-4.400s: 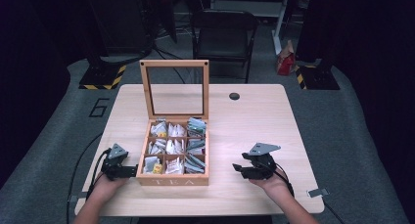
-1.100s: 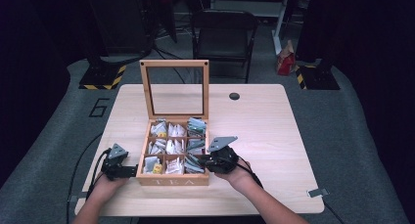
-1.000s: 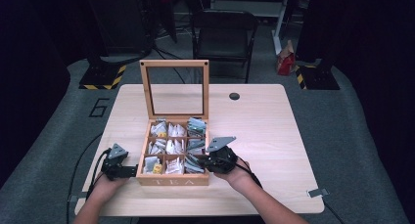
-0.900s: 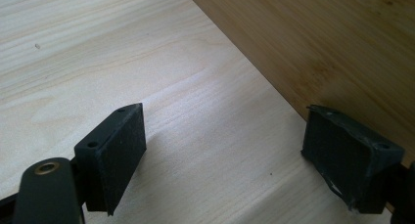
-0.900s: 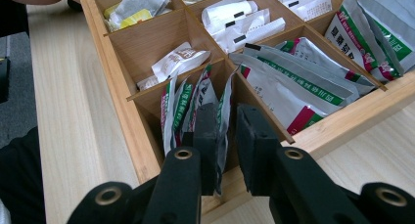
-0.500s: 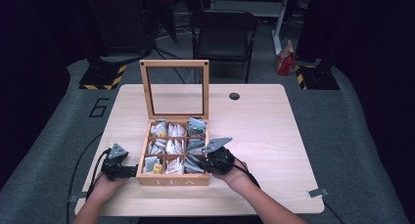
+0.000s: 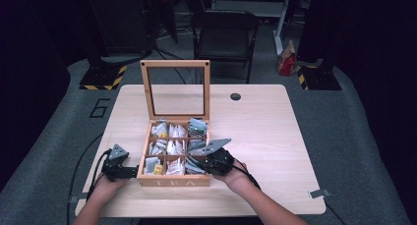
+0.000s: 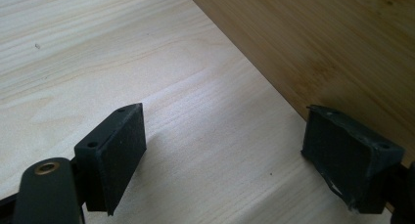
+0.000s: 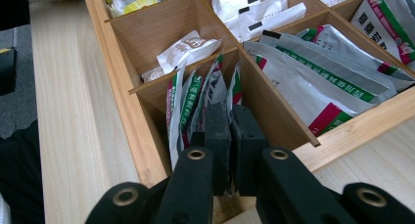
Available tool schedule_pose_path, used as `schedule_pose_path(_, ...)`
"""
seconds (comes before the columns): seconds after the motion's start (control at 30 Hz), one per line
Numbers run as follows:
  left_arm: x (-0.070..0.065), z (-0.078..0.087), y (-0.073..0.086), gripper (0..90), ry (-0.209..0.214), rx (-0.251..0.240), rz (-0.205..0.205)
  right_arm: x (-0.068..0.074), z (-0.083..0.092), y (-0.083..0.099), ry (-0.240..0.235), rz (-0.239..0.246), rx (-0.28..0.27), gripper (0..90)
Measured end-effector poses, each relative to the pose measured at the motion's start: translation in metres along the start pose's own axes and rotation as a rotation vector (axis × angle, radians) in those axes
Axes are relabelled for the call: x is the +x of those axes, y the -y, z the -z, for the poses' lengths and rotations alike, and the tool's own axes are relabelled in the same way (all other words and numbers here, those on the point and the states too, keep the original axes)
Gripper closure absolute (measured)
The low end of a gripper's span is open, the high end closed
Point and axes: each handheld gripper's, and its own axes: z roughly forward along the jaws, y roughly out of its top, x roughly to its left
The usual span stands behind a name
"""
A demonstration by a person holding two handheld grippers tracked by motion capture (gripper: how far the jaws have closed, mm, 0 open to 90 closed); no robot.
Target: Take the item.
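Reaching into the near right compartment of the wooden tea box (image 7: 173, 181), the right gripper (image 9: 230, 121) has just been closing its jaws, and they now stand almost together on the top edge of a green-and-white sachet (image 9: 211, 94) among the upright packets there; the pinched edge itself is hidden behind the black pads, so how much of the packet is caught is hard to make out. In the high view that gripper (image 7: 202, 162) sits at the box's near right corner, its jaws covered by the grey plate on top. The box stands close to the table's (image 7: 275, 136) near edge, left of the middle. At the box's near left corner the left gripper (image 7: 133, 172) lies low on the table; its own view shows the jaws (image 8: 230, 150) wide apart with nothing between them, one pad close against the box's side wall (image 8: 342, 53). Farther in, the other compartments hold white and green-striped sachets, their print too small to read. Beyond them the glass-paned lid (image 7: 176, 90) stands upright at the box's far side
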Motion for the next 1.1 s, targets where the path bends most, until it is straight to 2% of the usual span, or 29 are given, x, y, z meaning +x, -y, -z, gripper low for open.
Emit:
schedule_pose_path(0.27, 0.000, 0.000, 0.000, 15.8, 0.000, 0.000, 0.000, 0.001, 0.001, -0.001, -0.003, 0.010, 0.004, 89.8)
schedule_pose_path(0.43, 0.000, 0.000, 0.000, 15.8, 0.000, 0.000, 0.000, -0.001, 0.004, -0.002, -0.015, 0.003, -0.013, 89.7)
schedule_pose_path(0.47, 0.000, 0.000, 0.000, 15.8, 0.000, 0.000, 0.000, 0.000, 0.005, -0.002, -0.018, -0.007, -0.012, 89.7)
schedule_pose_path(0.63, 0.000, 0.000, 0.000, 15.8, 0.000, 0.000, 0.000, 0.000, 0.012, -0.007, -0.022, 0.014, -0.025, 89.7)
schedule_pose_path(0.87, 0.000, 0.000, 0.000, 15.8, 0.000, 0.000, 0.000, 0.002, 0.024, -0.016, -0.019, 0.023, -0.062, 89.8)
schedule_pose_path(1.1, 0.000, 0.000, 0.000, 15.8, 0.000, 0.000, 0.001, 0.003, 0.033, -0.025, -0.026, 0.026, -0.077, 89.7)
